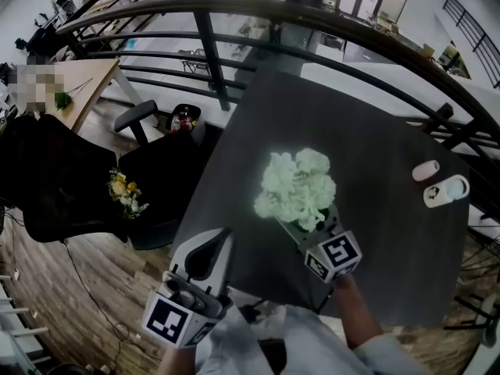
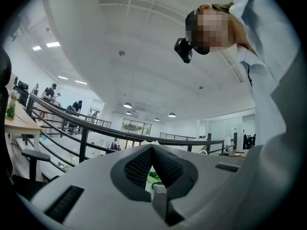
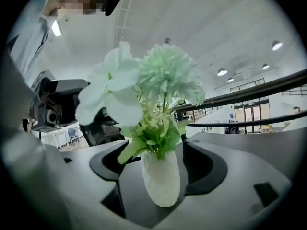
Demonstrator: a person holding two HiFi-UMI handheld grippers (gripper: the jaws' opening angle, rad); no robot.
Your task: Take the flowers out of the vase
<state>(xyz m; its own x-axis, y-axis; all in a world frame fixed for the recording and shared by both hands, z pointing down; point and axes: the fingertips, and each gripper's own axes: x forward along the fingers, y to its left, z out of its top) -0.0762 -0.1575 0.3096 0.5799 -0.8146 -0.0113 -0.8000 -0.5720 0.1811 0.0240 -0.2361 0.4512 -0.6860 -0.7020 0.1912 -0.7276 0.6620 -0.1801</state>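
Note:
A bunch of white and pale green flowers (image 1: 297, 186) stands in a white textured vase (image 3: 160, 178) on a dark table (image 1: 391, 123). In the head view the blooms hide most of the vase. My right gripper (image 1: 308, 221) reaches in from the near right, pointing almost level. In the right gripper view the flowers (image 3: 153, 80) rise above the right gripper (image 3: 158, 152). Its jaws stand wide on either side of the vase, a gap on each side. My left gripper (image 1: 221, 239) hovers at the table's near left edge, away from the vase. The left gripper (image 2: 152, 148) has its pads together on nothing.
A pink object (image 1: 426, 170) and a white one (image 1: 447, 191) lie near the table's right edge. A black office chair (image 1: 156, 170) left of the table carries a small yellow bouquet (image 1: 125, 192). A black railing (image 1: 312, 22) runs behind the table.

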